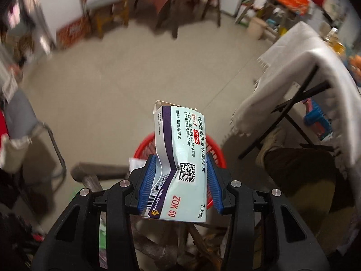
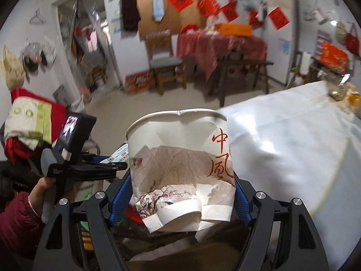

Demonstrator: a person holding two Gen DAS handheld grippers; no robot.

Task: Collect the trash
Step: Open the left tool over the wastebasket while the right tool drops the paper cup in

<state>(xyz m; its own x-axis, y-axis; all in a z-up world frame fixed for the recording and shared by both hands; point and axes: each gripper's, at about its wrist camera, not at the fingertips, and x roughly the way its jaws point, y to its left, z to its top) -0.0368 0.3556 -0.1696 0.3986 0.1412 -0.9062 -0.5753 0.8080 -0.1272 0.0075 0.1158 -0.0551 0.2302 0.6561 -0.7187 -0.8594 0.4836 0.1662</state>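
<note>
Left wrist view: left gripper (image 1: 180, 180) closed on a crumpled box (image 1: 180, 158) — pale blue and white with a purple stripe, a barcode, a square code and "ZOK 50" in red. Blue pads (image 1: 147, 180) pressed against both sides, denting the card at the grip. Box standing upright above a red basket (image 1: 216, 149), whose rim shows just behind it. Beyond, pale tiled floor (image 1: 135, 67); to the right, a folding table under a white cloth (image 1: 304, 56).

Right wrist view: right gripper (image 2: 182, 194) clamped on a squashed paper cup (image 2: 180, 158), rim upward, printed with a grey landscape and red characters. Cup creased and flattened between the blue pads (image 2: 242, 203). At left, the other gripper seen from the side, in a hand (image 2: 40, 192) with a dark red sleeve. White-covered table on the right.
</note>
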